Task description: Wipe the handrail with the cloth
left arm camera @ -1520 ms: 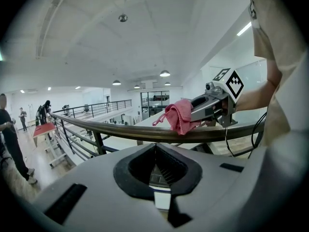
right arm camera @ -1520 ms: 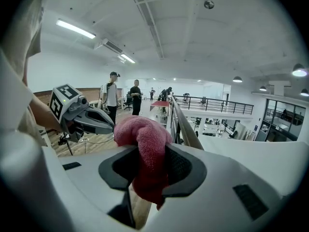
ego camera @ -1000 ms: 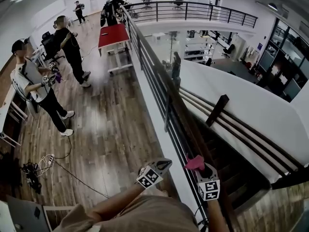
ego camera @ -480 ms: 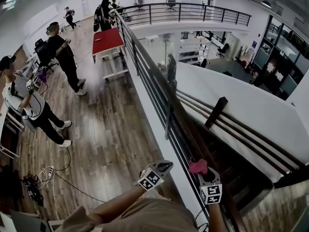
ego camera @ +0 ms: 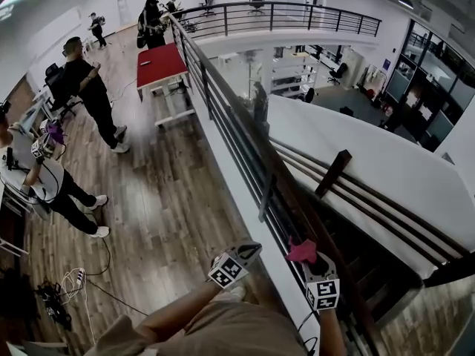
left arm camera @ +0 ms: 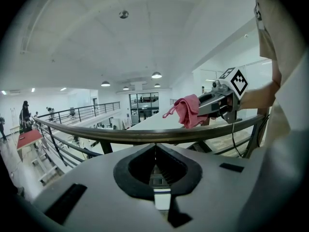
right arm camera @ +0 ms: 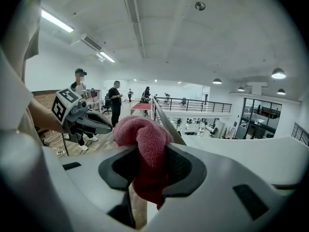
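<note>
Still, the right gripper point(ego camera: 307, 258) clamps the pink terry cloth point(right arm camera: 145, 139) on the near dark metal handrail point(left arm camera: 120, 136), seemingly unmoved, so wiping stalls; left gripper point(left arm camera: 155, 161) closed, empty.

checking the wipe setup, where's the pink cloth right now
The pink cloth is clamped in the right gripper, lower right of centre in the head view, over the handrail.

Handrail point(ego camera: 260, 154) (near end) under cloth point(ego camera: 301, 251)
</note>
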`<control>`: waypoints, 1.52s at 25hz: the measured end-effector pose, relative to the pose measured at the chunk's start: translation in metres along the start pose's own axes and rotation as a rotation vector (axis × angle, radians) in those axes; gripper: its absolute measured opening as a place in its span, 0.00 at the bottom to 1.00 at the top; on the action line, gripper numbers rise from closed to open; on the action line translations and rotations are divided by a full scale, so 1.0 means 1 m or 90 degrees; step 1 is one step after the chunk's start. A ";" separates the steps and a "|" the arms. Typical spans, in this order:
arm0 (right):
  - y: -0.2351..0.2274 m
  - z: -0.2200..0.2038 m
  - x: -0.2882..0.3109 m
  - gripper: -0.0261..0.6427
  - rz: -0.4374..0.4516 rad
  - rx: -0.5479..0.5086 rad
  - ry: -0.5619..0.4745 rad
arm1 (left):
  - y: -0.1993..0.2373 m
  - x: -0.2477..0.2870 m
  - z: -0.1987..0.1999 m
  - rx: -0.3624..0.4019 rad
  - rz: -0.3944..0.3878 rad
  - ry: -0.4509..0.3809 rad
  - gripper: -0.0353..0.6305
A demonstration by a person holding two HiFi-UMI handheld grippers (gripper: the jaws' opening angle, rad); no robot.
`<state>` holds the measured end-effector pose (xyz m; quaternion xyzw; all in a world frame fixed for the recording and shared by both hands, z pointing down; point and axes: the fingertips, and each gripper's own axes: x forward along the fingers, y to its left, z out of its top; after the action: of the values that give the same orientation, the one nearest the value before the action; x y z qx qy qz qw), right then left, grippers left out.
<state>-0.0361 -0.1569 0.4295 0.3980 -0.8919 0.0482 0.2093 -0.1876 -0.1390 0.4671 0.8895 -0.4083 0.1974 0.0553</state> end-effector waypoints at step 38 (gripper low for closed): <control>-0.034 -0.023 -0.017 0.25 -0.137 0.073 -0.007 | -0.001 0.044 -0.002 0.044 -0.111 0.014 0.08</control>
<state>0.0062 -0.1628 0.4405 0.5032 -0.8409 0.0739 0.1851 -0.1617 -0.1685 0.4865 0.9207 -0.3220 0.2159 0.0460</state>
